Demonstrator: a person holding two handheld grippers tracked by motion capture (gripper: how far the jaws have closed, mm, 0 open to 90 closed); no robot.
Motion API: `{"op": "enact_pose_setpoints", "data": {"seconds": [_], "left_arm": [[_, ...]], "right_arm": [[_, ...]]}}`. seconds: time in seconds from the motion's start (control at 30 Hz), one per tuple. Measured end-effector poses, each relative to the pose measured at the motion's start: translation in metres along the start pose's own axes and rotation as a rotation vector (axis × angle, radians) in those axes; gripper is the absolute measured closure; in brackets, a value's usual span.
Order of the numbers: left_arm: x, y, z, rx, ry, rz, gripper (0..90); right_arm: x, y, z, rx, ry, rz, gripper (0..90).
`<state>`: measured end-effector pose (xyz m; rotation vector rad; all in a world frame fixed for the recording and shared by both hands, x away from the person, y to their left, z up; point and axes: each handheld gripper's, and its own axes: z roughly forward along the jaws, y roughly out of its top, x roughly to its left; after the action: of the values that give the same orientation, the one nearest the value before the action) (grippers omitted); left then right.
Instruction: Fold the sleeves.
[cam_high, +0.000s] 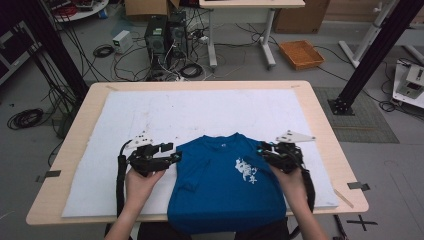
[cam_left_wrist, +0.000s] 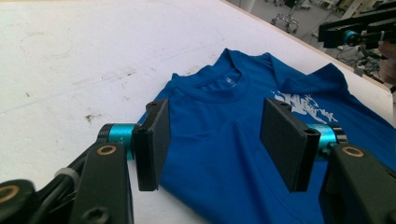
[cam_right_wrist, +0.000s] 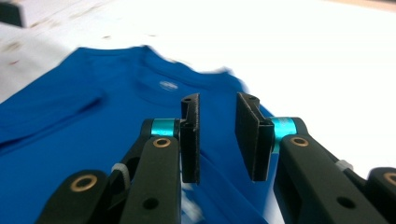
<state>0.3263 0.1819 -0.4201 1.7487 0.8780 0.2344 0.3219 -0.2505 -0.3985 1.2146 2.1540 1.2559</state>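
Blue T-shirt (cam_high: 222, 182) lying flat on the white mat (cam_high: 150, 115), chest up, collar toward the far side, bottom hem hanging past the near edge of the wooden table (cam_high: 325, 130). White print (cam_high: 247, 170) on the chest, toward the right sleeve. Both sleeves folded in over the body, giving a narrow, roughly rectangular outline. Left gripper (cam_high: 176, 156) just beside the shirt's left shoulder, held by the left hand (cam_high: 142, 182), pointing in across the table toward the shirt. Seen from the left gripper view: 2 black pads (cam_left_wrist: 154, 140) standing wide apart, nothing between them but air, with the collar (cam_left_wrist: 224, 84) and upper chest of the T-shirt (cam_left_wrist: 224, 140) beyond the gap. Right gripper (cam_high: 261, 149) at the shirt's right shoulder, held by the right hand (cam_high: 290, 182), pointing in toward the left one. From the right gripper view: right gripper (cam_right_wrist: 218, 135) with a narrow gap between the 2 pads (cam_right_wrist: 191, 135), no cloth pinched there, blue fabric (cam_right_wrist: 70, 154) lying below and behind, slightly blurred. Grey 3-cornered plate (cam_high: 295, 136) atop the right gripper, another (cam_high: 141, 138) atop the left. Cables, computer cases and an orange tray (cam_high: 301, 54) on the floor beyond the table.
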Motion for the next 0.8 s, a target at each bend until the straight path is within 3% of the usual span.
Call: {"op": "enact_pose_setpoints", "data": {"seconds": [0.13,0.17,0.2,0.27,0.3,0.37,0.43,0.47,0.5,0.57,0.73,0.8], "left_arm": [[0.001,0.0,-0.001,-0.003,0.003,-0.005,43.1],[0.001,0.0,0.0,-0.006,0.002,-0.005,43.1],[0.001,0.0,0.0,-0.005,0.001,-0.006,43.1],[0.001,0.001,0.001,-0.006,-0.001,-0.008,43.1],[0.001,0.001,0.001,-0.007,-0.001,-0.007,43.1],[0.0,0.001,0.002,-0.004,-0.004,-0.008,43.1],[-0.001,0.001,0.002,-0.002,-0.004,-0.006,43.1],[-0.001,0.001,0.003,-0.001,-0.005,-0.005,43.1],[-0.001,0.001,0.003,0.0,-0.004,-0.006,43.1],[0.0,0.001,0.003,0.0,-0.002,-0.008,43.1],[0.001,0.001,0.002,-0.002,0.0,-0.009,43.1],[0.001,0.001,0.003,0.0,-0.002,-0.007,43.1]], "right_arm": [[-0.028,-0.023,-0.019,0.014,-0.04,0.113,64.3],[-0.028,-0.023,-0.019,0.014,-0.04,0.113,64.3],[-0.036,-0.033,-0.024,0.01,-0.025,0.158,63.6],[-0.037,-0.037,-0.025,0.012,-0.022,0.174,63.3],[-0.038,-0.041,-0.024,0.031,0.005,0.197,63.4],[-0.038,-0.042,-0.023,0.038,0.011,0.197,63.7],[-0.034,-0.045,-0.019,0.059,0.029,0.188,67.7],[-0.031,-0.046,-0.017,0.076,0.033,0.175,78.5],[-0.031,-0.046,-0.017,0.076,0.033,0.175,78.5],[-0.027,-0.047,-0.015,0.092,0.04,0.143,86.9],[-0.001,-0.042,-0.021,0.052,0.105,0.007,88.2],[0.005,-0.043,-0.022,0.057,0.12,-0.014,88.1]]}}
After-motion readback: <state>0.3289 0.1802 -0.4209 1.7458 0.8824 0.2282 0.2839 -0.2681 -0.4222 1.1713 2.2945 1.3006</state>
